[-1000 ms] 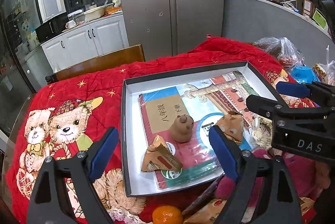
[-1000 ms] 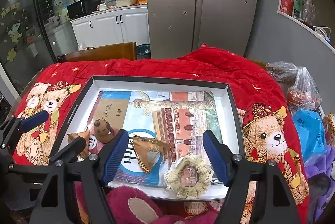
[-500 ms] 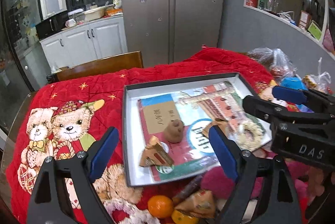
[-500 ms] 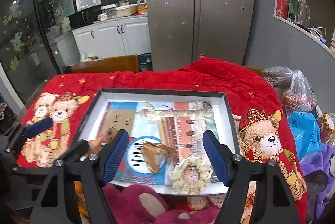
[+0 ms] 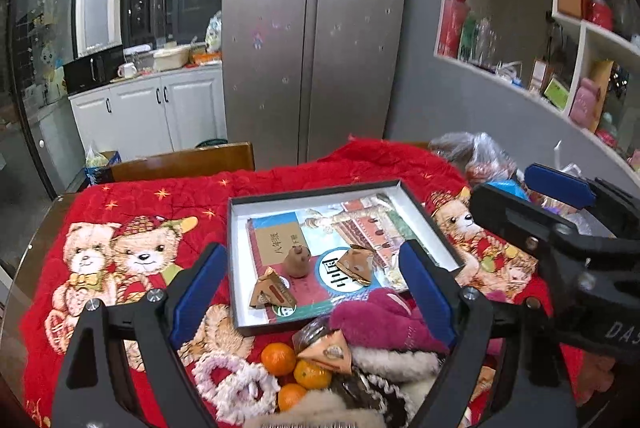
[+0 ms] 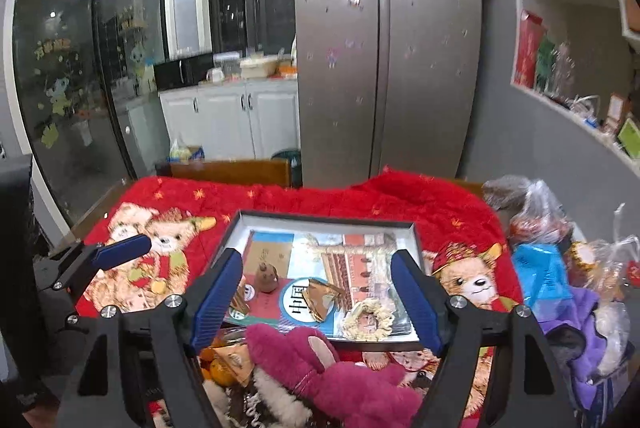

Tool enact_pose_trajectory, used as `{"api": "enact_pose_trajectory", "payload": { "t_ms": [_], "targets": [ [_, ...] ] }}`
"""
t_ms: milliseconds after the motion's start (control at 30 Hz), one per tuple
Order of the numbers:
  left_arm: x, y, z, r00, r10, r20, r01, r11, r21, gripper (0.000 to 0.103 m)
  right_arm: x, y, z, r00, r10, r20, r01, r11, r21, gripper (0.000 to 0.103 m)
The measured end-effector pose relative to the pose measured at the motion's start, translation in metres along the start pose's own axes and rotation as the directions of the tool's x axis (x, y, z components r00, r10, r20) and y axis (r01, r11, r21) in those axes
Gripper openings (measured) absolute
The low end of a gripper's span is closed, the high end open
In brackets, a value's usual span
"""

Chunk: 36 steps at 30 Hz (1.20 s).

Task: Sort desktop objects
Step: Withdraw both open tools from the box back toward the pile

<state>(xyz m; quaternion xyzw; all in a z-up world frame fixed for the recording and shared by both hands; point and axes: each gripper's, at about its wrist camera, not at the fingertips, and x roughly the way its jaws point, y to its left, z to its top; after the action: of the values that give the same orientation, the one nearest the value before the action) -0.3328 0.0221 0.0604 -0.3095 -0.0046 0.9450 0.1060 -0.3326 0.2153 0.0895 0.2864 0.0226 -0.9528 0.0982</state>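
A shallow box lid (image 5: 236, 260) (image 6: 416, 240) lies on the red bear cloth and holds a book (image 5: 352, 228), a brown capybara figure (image 5: 297, 262) (image 6: 267, 276), two brown triangular packets (image 5: 272, 294) (image 5: 356, 264) and a cream scrunchie (image 6: 368, 320). My left gripper (image 5: 316, 292) is open and empty, well above the near edge of the box. My right gripper (image 6: 316, 308) is open and empty, raised beside it. In front of the box lie a magenta plush (image 5: 384, 320) (image 6: 320, 368), three tangerines (image 5: 279, 359), another packet (image 5: 326, 348) and a pink-white scrunchie (image 5: 236, 384).
Plastic bags (image 6: 532, 211), a blue bag (image 6: 540, 276) and a purple cloth (image 6: 588, 340) crowd the table's right side. A wooden chair back (image 5: 184, 163) stands behind the table. A fridge (image 5: 312, 27) and white cabinets (image 5: 160, 115) are beyond.
Both grippers have risen and pulled back from the box, so the box looks smaller. The plush, tangerines and scrunchie at the near edge have come into view. Jaws stayed open.
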Motion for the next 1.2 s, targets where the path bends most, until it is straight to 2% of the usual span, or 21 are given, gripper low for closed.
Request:
{"api": "enact_pose_trajectory", "payload": {
  "t_ms": [200,367,667,833,900,1067,1200],
  "targets": [
    [-0.062,0.006,-0.004,0.998,0.023,0.066,-0.023,1.000,-0.002,0.089,-0.051,0.010,-0.007,0.997,-0.004,0.076,0.006,1.000,-0.017,0.083],
    [-0.110,0.014,-0.014,0.992,0.038,0.122,-0.038,0.999,-0.010,0.094,-0.087,0.015,-0.016,0.993,-0.006,0.118,0.008,1.000,-0.013,0.083],
    [-0.162,0.025,-0.038,0.984,0.066,0.167,-0.063,0.998,-0.023,0.096,-0.129,0.023,-0.034,0.986,-0.026,0.164,0.027,1.000,-0.008,0.083],
    [-0.167,0.025,-0.064,0.973,0.119,0.197,-0.124,0.992,0.011,0.099,-0.142,0.021,-0.053,0.984,-0.046,0.171,0.046,0.999,0.005,0.083],
    [-0.162,0.026,-0.075,0.974,0.125,0.188,-0.132,0.991,0.023,0.100,-0.144,0.020,-0.065,0.983,-0.059,0.172,0.060,0.998,0.002,0.083],
    [-0.140,0.038,-0.105,0.985,0.103,0.136,-0.105,0.994,0.005,0.100,-0.137,0.011,-0.093,0.986,-0.086,0.144,0.086,0.996,0.012,0.083],
    [-0.120,0.047,-0.126,0.990,0.094,0.109,-0.094,0.996,-0.010,0.100,-0.127,-0.002,-0.115,0.990,-0.076,0.116,0.070,0.996,0.053,0.083]
  ]
}}
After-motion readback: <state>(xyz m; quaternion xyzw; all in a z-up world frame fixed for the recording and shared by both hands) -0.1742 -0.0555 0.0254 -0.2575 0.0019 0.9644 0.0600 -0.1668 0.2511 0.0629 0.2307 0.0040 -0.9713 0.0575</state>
